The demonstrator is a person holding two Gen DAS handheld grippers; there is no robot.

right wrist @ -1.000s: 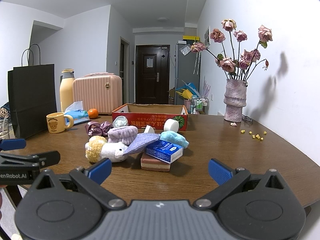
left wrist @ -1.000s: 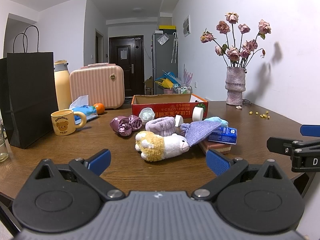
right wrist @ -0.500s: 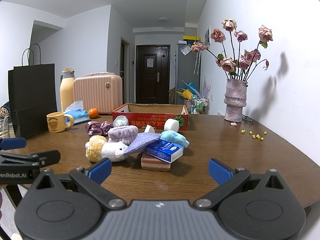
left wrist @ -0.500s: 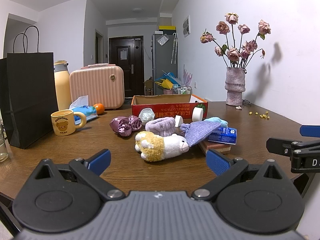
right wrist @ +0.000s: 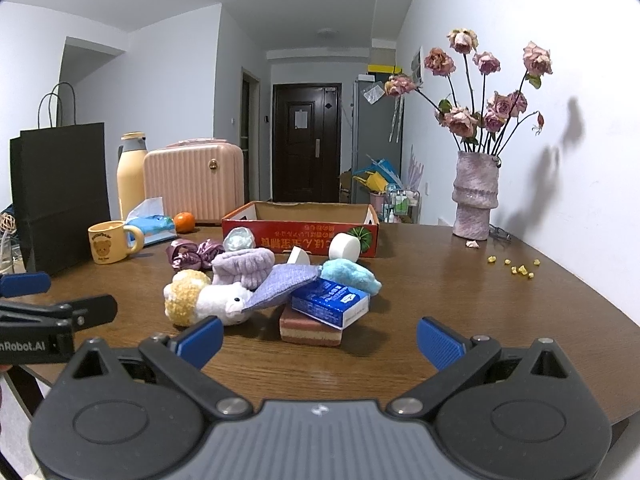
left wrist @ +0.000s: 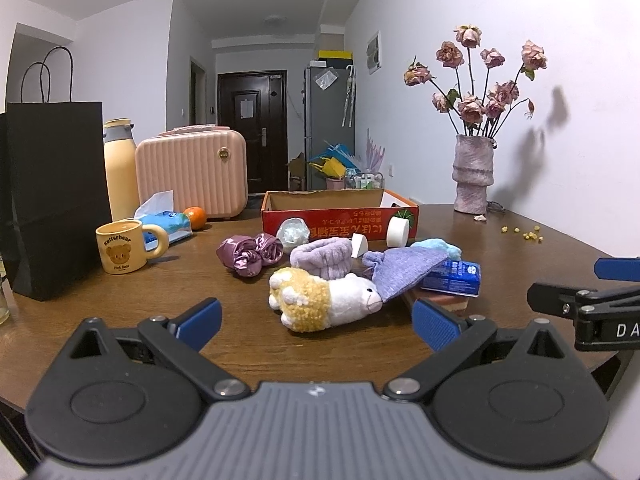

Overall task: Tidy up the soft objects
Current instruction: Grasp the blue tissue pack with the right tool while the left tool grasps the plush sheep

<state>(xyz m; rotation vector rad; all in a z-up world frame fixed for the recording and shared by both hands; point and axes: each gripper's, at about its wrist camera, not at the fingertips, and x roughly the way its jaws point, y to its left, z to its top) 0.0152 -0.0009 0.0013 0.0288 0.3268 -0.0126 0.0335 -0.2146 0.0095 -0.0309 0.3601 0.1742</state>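
Observation:
A pile of soft things lies mid-table: a white and yellow plush toy (left wrist: 320,300) (right wrist: 204,298), a lilac fluffy band (left wrist: 320,254) (right wrist: 244,266), a purple knit cloth (left wrist: 404,270) (right wrist: 280,284), a blue fluffy piece (right wrist: 352,274) and shiny purple scrunchies (left wrist: 250,252) (right wrist: 192,252). A red cardboard box (left wrist: 340,216) (right wrist: 300,228) stands open behind them. My left gripper (left wrist: 316,322) is open and empty, short of the plush toy. My right gripper (right wrist: 318,338) is open and empty, short of the pile.
A blue carton (right wrist: 330,304) rests on a striped sponge block (right wrist: 310,330). White tape rolls (right wrist: 344,246), a bear mug (left wrist: 120,246), tissue pack (left wrist: 166,224), orange (left wrist: 196,217), black paper bag (left wrist: 52,196), pink case (left wrist: 192,172), bottle (left wrist: 118,168) and flower vase (right wrist: 476,196) stand around.

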